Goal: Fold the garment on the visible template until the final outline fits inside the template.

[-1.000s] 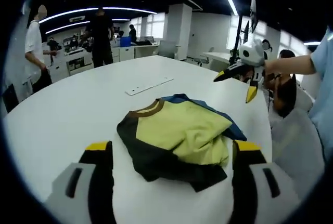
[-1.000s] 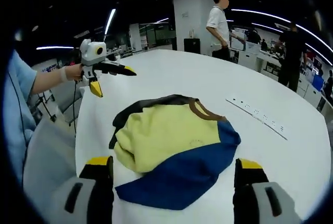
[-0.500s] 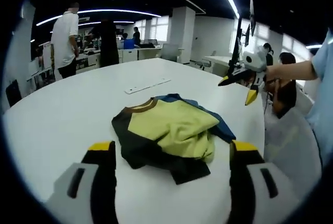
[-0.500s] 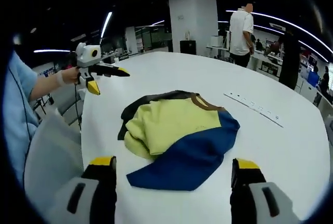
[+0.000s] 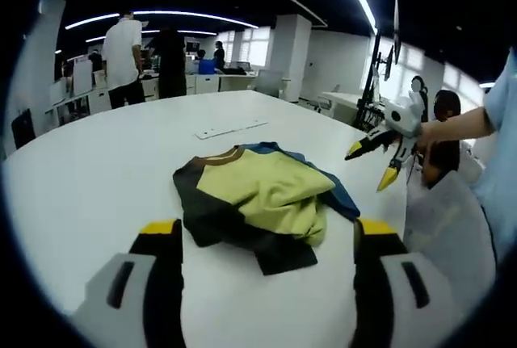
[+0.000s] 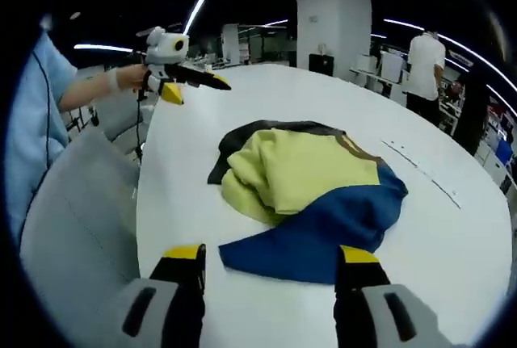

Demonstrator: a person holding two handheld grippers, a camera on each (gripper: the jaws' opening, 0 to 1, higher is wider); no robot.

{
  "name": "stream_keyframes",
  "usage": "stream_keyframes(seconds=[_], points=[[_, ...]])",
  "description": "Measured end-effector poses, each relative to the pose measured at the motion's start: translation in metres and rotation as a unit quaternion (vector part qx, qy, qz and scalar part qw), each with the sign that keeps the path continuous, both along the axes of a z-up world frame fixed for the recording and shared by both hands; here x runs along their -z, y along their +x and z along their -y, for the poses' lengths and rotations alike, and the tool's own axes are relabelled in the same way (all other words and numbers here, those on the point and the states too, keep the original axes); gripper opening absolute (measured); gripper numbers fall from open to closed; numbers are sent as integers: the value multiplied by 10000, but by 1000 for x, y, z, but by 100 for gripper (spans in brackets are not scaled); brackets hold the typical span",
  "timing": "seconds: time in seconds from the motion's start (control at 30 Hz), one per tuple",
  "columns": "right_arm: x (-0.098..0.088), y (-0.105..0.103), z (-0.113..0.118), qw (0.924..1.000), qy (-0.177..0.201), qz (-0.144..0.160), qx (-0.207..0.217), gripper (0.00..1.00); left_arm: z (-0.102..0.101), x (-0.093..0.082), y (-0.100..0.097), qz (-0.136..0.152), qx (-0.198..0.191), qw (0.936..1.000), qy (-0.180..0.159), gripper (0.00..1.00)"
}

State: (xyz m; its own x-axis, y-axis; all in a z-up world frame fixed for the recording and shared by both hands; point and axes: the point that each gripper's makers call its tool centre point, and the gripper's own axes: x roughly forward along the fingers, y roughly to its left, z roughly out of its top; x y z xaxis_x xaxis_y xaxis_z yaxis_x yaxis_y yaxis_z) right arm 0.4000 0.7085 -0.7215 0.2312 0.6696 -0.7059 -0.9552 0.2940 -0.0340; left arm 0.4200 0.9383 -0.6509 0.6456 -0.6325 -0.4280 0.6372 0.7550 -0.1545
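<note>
A folded garment in yellow, black and blue, with a brown collar, lies bunched on the white round table. My left gripper hovers open just short of its black edge, holding nothing. A hand holds my right gripper open in the air to the garment's right. In the right gripper view the garment shows its blue side nearest, and my right gripper stands open in front of it. The left gripper hangs open above the table's far left edge.
A thin white strip lies on the table beyond the garment, also the strip. People stand by desks at the back. A seated person is behind the right gripper. The holder's pale-blue sleeve is close by.
Both cameras have drawn back a little and shifted. In the left gripper view the right gripper has dropped lower. The garment lies as before. People at the back have walked.
</note>
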Motion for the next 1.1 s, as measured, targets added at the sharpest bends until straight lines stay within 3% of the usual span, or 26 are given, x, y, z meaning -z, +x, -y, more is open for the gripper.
stream_keyframes(seconds=[0.23, 0.33, 0.43, 0.5, 0.63, 0.97, 1.1], points=[[24, -10, -3, 9964, -569, 122, -615, 48, 3, -3, -1, 26, -15, 10000, -94, 83], [36, -4, 7, 9854, -1200, 538, -1084, 42, 3, -4, -2, 36, -44, 9999, -131, 83], [44, -3, 9, 9832, -1296, 495, -1190, 38, 3, -4, -3, 40, -73, 9998, -157, 83], [50, 0, 14, 9770, -1531, 589, -1365, 34, 3, -5, -5, 33, -85, 9998, -160, 83], [53, -1, 13, 9768, -1462, 556, -1466, 28, 2, -9, -8, 77, -136, 9997, -194, 82], [52, 14, 11, 9711, -1582, 904, -1543, 14, 0, -6, -8, 24, -205, 9995, -235, 82], [52, 21, 12, 9694, -1623, 973, -1562, 0, 3, -4, -8, 1, -186, 9995, -244, 81]])
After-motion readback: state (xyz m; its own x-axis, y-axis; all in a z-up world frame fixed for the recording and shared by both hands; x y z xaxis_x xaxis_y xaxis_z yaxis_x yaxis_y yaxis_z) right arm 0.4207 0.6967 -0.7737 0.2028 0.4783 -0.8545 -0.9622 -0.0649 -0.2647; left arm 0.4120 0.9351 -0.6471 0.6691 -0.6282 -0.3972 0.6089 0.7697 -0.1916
